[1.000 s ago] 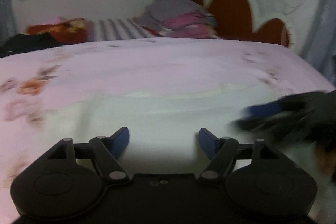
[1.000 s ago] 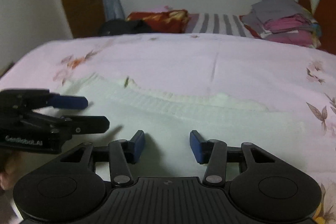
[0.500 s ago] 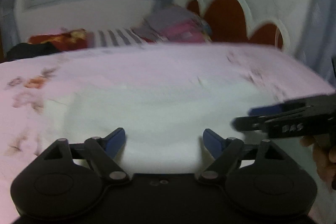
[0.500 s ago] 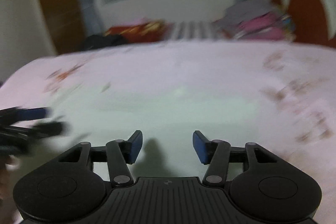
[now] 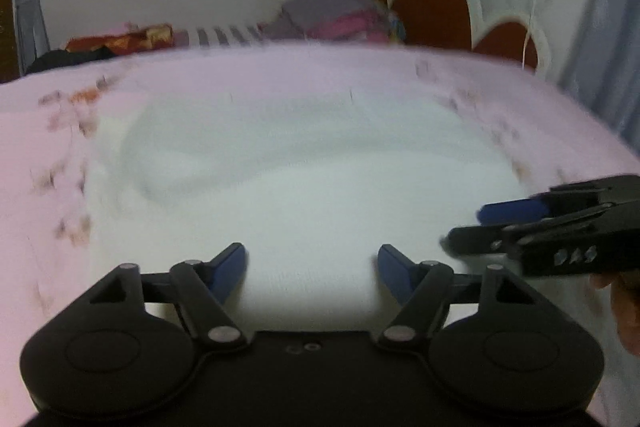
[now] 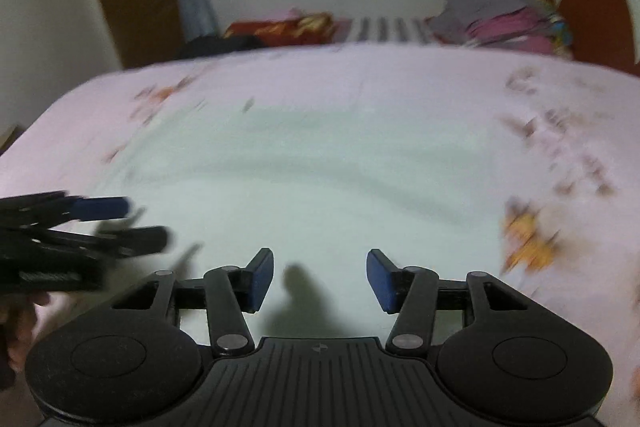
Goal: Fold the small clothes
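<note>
Jaws spread on both, left gripper [image 5: 311, 269] and right gripper [image 6: 320, 279] level above white garment [image 5: 312, 179], side by side.

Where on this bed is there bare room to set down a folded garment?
Bare pink sheet lies between the white garment and the clothes pile by the headboard. Near edge is crowded: left gripper and right gripper hover over the garment.

white garment [image 5: 304, 187]: edges smeared by motion blur, folds unreadable.
floral bedsheet [image 6: 560, 155]: print blurred to streaks.
right tool [image 5: 516, 227]: cut off by the frame edge.
left tool [image 6: 116, 227]: blurred, cut off at the edge.
clothes pile [image 6: 504, 15]: items indistinct.
</note>
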Tool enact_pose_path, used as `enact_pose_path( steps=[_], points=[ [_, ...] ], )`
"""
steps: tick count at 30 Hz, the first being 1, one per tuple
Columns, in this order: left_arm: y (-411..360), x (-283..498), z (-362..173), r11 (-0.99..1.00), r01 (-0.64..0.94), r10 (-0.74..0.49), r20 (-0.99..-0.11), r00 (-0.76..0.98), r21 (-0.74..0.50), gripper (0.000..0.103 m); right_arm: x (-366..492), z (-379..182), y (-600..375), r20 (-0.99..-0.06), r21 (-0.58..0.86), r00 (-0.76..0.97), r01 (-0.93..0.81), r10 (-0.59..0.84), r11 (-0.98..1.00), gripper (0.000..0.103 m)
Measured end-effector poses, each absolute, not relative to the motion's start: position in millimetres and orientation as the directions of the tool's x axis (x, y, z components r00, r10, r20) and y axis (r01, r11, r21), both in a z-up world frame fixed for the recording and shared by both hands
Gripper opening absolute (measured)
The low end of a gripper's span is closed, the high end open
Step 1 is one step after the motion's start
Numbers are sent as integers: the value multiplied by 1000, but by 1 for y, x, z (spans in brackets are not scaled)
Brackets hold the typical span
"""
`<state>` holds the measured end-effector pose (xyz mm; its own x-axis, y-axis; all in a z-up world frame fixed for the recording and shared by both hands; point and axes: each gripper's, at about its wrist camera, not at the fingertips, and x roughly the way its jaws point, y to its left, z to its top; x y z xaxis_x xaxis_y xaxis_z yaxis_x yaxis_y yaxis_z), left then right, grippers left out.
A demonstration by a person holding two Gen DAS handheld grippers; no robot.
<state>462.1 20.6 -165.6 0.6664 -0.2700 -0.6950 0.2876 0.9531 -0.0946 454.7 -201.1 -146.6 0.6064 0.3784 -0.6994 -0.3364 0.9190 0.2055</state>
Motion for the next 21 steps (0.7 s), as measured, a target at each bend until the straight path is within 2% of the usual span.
enact_pose_path(
  steps=[2,4,6,7,10,13,15,21],
  points=[
    [21,456,-173,960,272,-242,-701,671,-71,71,440,-162,-189,-741,179,571,-340,354,923,41],
    [25,450,-167,961,262,-251,-697,672,-94,68,429,-164,-187,-735,164,591,-318,331,934,41],
    [25,442,-159,958,266,-267,-671,692,-107,68,420,-154,-187,-725,199,590,-315,356,928,27],
    [22,438,-157,958,267,-267,-671,692,-105,68,414,-149,-184,-711,218,590,-331,382,918,25],
    [20,433,-162,964,244,-246,-692,679,-103,64,400,-147,-173,-722,207,568,-368,395,907,25],
    [34,424,-162,968,198,-251,-683,686,-157,64,399,-154,-170,-739,197,555,-364,382,910,25],
    [47,418,-160,976,165,-216,-686,695,-140,63,396,-152,-178,-740,194,563,-344,367,919,25],
    [90,407,-160,990,66,-134,-694,707,-125,61,395,-154,-244,-761,172,606,-156,231,973,25]
  ],
)
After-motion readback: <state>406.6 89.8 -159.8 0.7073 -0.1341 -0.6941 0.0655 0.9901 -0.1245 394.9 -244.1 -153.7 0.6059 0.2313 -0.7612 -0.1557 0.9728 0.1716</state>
